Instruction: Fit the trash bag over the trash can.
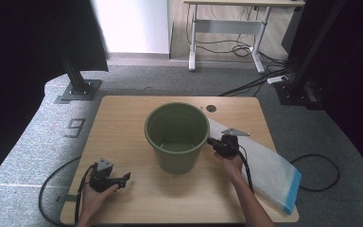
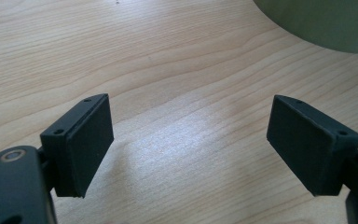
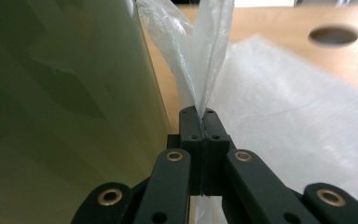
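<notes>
Plastic bag (image 3: pixel 205 51) pinched in right gripper (image 3: pixel 200 114); green bucket (image 1: pixel 177 136) alongside.

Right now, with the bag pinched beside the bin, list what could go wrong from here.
1. The right gripper is shut on just a thin fold of the plastic bag; pulling could tear the film or let it slip out.
2. It grips close beside the green bin, so lifting the bag may nudge or tip the bin.
3. The left gripper stands open over bare table, away from the bin, so nothing steadies it.
</notes>
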`<action>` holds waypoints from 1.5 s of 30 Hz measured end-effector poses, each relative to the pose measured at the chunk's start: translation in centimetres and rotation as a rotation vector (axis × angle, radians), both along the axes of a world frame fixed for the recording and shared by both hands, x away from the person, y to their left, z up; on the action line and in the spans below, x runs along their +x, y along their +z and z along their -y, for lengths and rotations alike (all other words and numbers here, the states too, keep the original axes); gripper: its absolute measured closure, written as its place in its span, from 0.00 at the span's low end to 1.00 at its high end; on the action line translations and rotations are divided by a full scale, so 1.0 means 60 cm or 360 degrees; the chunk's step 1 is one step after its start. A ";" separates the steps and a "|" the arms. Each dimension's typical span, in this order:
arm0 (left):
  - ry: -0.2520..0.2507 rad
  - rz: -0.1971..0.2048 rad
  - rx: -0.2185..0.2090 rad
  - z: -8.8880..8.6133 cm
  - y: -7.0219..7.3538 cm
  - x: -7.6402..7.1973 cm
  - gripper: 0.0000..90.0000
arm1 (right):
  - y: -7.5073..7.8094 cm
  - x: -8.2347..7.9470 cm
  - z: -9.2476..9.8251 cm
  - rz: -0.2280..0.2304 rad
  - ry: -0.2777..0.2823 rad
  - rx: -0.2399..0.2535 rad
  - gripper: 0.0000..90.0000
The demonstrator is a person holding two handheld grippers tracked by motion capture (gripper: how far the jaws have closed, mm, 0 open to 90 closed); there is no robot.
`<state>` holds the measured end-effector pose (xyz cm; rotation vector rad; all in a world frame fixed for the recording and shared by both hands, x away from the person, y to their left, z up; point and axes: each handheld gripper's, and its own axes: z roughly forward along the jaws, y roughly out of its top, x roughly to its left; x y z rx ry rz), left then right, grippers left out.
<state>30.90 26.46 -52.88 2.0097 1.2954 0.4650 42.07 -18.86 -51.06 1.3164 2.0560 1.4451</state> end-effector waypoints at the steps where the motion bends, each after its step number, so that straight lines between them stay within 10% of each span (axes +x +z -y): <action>1: 0.0002 -0.0001 -0.0009 -0.001 0.000 0.000 0.16 | 0.008 -0.003 0.005 0.0018 -0.0004 0.0023 0.98; 23: 0.0041 -0.0018 -0.0030 -0.011 -0.006 0.001 0.17 | 0.139 -0.046 0.098 0.0320 -0.0141 0.0325 0.98; 45: 0.0045 -0.0043 -0.0106 -0.020 -0.007 0.002 0.17 | 0.260 -0.100 0.083 0.0607 -0.0066 0.0389 0.99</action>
